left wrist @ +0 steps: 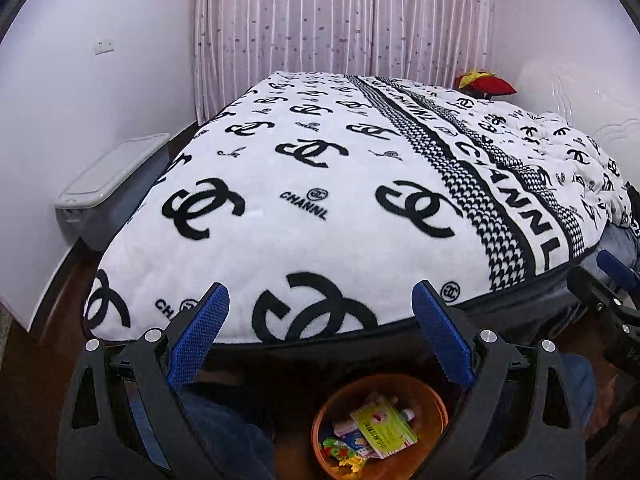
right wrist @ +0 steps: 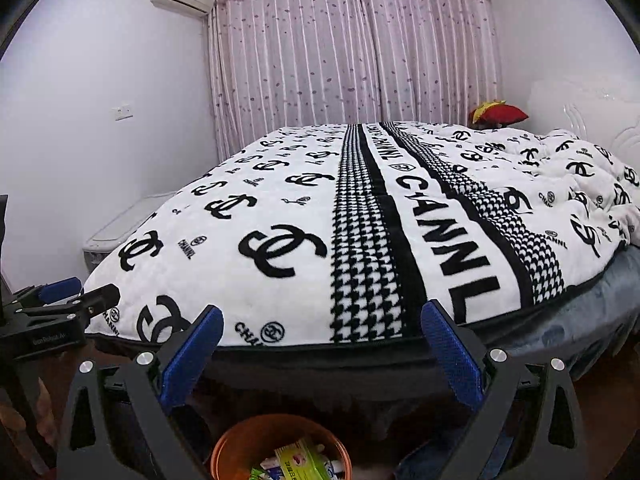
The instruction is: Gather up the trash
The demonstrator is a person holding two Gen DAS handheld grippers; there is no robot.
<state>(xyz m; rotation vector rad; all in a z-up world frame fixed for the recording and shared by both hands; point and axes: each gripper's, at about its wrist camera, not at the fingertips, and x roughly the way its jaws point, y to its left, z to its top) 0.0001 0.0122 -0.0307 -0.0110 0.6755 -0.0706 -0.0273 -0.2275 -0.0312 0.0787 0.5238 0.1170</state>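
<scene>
An orange round bin (left wrist: 434,400) stands on the floor below the bed's near edge, holding trash: a yellow-green packet (left wrist: 384,428) and small colourful wrappers (left wrist: 340,450). The bin also shows in the right wrist view (right wrist: 236,446), with the packet (right wrist: 298,462) inside. My left gripper (left wrist: 320,300) is open and empty, raised above the bin at the bed's edge. My right gripper (right wrist: 322,322) is open and empty, likewise above the bin. Each gripper shows at the edge of the other's view, the right one (left wrist: 612,276) and the left one (right wrist: 80,292).
A bed with a white blanket with black logos (left wrist: 320,184) fills the view ahead. A grey lidded storage box (left wrist: 112,184) stands by the left wall. A red and yellow cushion (left wrist: 486,84) lies at the far right corner. Pink curtains (left wrist: 344,16) hang behind.
</scene>
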